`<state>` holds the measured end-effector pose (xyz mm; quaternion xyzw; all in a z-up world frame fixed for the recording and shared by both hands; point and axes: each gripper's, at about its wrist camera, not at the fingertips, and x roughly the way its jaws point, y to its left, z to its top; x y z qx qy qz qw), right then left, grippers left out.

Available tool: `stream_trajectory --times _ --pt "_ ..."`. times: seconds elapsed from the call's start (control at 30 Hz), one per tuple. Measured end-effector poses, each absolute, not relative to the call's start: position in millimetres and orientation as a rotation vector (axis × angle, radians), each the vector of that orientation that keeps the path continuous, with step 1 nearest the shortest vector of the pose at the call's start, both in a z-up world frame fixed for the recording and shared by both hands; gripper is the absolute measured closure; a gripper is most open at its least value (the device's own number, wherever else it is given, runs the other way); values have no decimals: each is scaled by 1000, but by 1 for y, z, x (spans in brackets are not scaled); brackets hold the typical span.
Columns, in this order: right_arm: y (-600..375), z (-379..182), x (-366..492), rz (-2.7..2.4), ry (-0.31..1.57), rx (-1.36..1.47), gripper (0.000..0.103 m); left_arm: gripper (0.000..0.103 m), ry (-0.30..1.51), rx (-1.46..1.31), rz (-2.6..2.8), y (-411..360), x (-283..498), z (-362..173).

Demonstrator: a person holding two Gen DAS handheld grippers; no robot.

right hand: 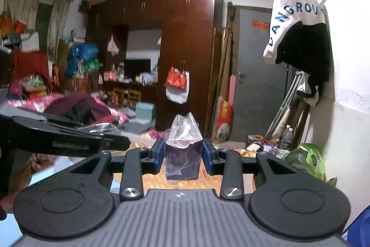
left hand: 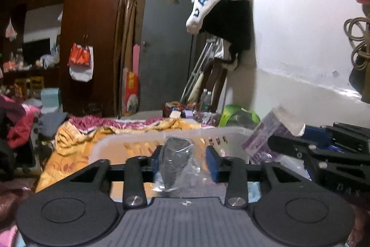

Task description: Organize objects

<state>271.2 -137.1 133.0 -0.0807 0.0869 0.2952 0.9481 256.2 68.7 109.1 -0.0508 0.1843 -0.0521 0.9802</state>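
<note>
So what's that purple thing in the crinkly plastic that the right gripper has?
The purple box is dark and boxy and stands upright, wrapped in a clear bag that bunches into a crumpled peak above it. The right gripper holds it up off the orange bedding, with a blue pad pressed to each side. Any print on it is too blurred to read. From the left camera it looks tilted, beside the white basket.

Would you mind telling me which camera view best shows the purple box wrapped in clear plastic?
The right wrist view: the purple plastic-wrapped box sits centred between the right gripper fingers, close and unobstructed. The left wrist view shows the purple plastic-wrapped box only obliquely at the side, beside the white plastic basket.
</note>
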Motion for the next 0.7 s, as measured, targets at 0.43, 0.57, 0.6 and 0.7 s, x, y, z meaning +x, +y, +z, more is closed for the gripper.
stream_trajectory --times 0.43,0.57,0.6,0.7 --pt "-187 103 170 519 114 -109 0 3 214 -112 -141 81 115 64" --pt "-191 93 156 527 157 -100 0 3 181 -106 -155 69 67 39" --pt "-191 90 153 528 174 -98 0 3 182 -97 -161 64 61 34" --pt "-197 73 141 548 205 -73 0 3 184 -43 -167 52 53 23"
